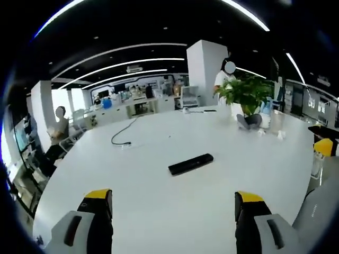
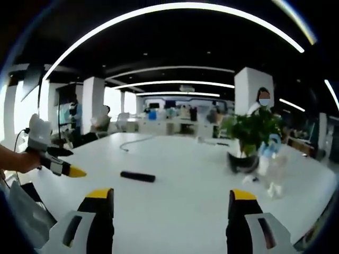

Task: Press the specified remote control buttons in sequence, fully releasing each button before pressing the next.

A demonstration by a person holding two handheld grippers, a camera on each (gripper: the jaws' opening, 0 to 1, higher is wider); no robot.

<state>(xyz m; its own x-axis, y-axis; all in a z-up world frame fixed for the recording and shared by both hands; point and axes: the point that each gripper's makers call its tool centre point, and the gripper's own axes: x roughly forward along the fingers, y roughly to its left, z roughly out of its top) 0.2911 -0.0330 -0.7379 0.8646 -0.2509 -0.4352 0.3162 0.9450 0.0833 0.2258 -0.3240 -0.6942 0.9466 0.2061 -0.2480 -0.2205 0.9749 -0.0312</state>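
White table [image 1: 159, 211] holds the remote [image 1: 190, 164] well apart from your 2 grippers, left [image 1: 174, 209] and right [image 2: 165, 209], both spread, empty; a slanted press may push it away.

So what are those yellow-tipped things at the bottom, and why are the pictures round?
Those are the two jaws of a hand-held grabber. A person holds one in each hand, and a little camera with a very wide lens rides on each, which makes the pictures round and bendy. In the left gripper view you look along the left gripper; its jaws stand wide apart and hold nothing. The right gripper view looks along the right gripper, also open and empty. The left gripper also pokes in from that picture's left, held by a hand. On the big white table lie a black remote control and a dark cable, and a potted plant stands further back. People are in the office behind.
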